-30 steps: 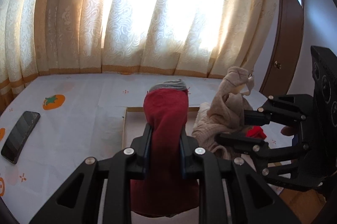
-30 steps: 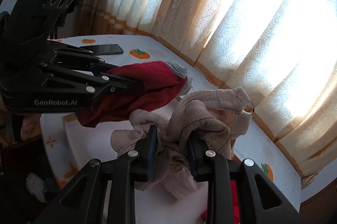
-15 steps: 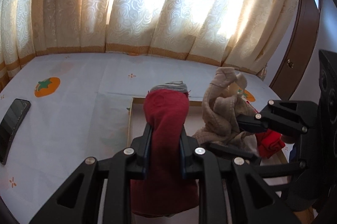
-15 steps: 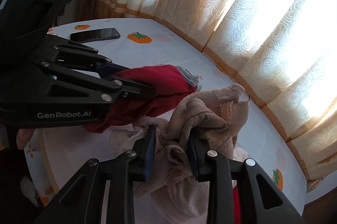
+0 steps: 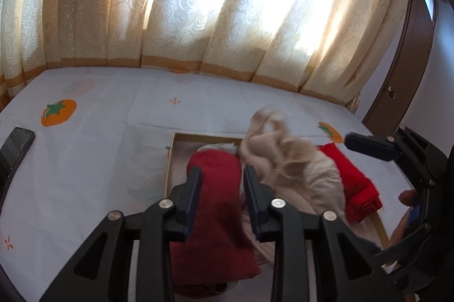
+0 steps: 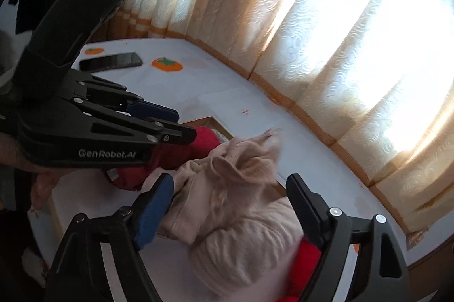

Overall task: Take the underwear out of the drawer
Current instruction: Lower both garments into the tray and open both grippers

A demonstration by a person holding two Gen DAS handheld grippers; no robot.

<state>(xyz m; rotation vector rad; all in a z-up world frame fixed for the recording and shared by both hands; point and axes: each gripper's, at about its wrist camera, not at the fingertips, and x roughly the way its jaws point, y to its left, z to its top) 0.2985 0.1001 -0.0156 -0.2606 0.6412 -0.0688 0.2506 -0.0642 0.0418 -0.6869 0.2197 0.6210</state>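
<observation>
My left gripper [image 5: 220,178] is part open around dark red underwear [image 5: 218,205] with a grey waistband, which lies under it. It also shows from the side in the right wrist view [image 6: 181,123]. My right gripper [image 6: 227,190] is wide open. Beige underwear [image 6: 235,205] is blurred and lies in a heap between and below its fingers, loose from them. The beige heap [image 5: 286,160] sits beside a bright red folded piece [image 5: 354,183] in the left wrist view. A shallow wooden-edged drawer [image 5: 169,160] lies beneath the clothes.
A white cloth with orange persimmon prints [image 5: 58,112] covers the surface. A black phone [image 5: 14,151] lies at the left, and shows in the right wrist view [image 6: 110,61]. Cream curtains [image 5: 198,4] hang behind. A brown door [image 5: 397,92] stands at the right.
My right gripper has opened and let go of the beige underwear, which has dropped onto the pile. My left gripper has opened wider around the dark red underwear and has come lower.
</observation>
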